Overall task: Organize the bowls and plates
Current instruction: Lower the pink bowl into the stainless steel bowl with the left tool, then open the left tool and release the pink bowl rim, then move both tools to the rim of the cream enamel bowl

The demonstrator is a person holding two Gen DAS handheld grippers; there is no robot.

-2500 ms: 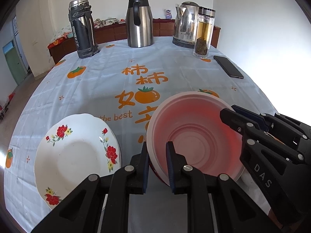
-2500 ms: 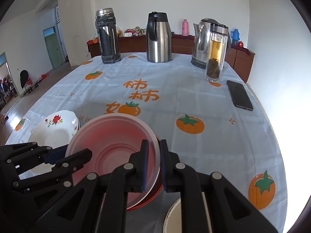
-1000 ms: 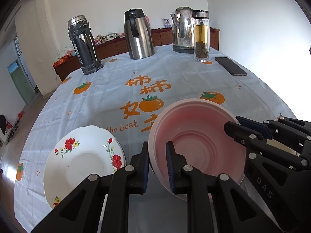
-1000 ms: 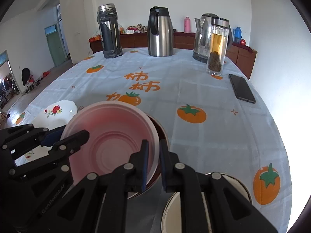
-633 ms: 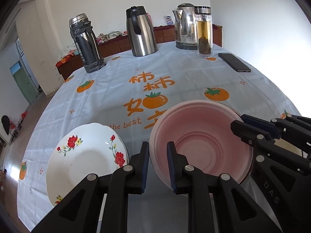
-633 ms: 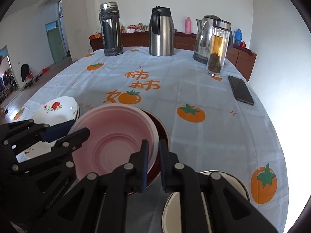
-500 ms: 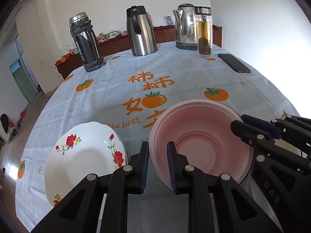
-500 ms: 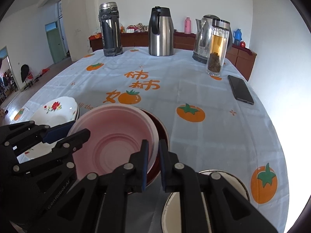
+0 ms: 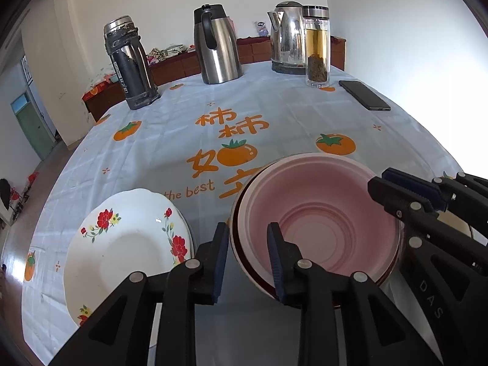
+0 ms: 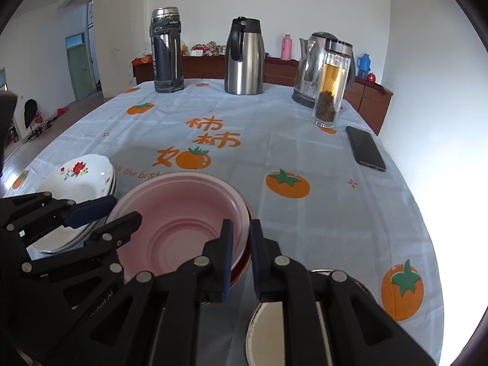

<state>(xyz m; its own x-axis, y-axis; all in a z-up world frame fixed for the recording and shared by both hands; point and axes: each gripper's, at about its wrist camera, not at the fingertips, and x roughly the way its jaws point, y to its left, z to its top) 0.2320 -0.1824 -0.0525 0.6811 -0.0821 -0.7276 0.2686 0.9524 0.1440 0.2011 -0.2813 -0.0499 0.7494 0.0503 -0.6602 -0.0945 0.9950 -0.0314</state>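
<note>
A pink bowl (image 9: 317,219) sits nested in a dark red bowl (image 9: 262,286) on the tablecloth; both also show in the right wrist view, the pink bowl (image 10: 180,222) above the red bowl's rim (image 10: 241,270). My left gripper (image 9: 247,259) is open, its fingers straddling the bowls' near-left rim with a gap on each side. My right gripper (image 10: 241,259) is open, straddling the right rim. A white flowered plate (image 9: 128,244) lies to the left, seen as a stack (image 10: 79,183) in the right wrist view.
A metal-rimmed dish (image 10: 274,320) lies under my right gripper. At the far end of the table stand a dark flask (image 9: 129,67), a steel jug (image 9: 216,45), a kettle (image 9: 286,38) and a tea bottle (image 9: 317,47). A phone (image 9: 364,95) lies at right.
The pink bowl has come down into the red bowl. Both grippers, earlier shut on its rim, have opened and let go.
</note>
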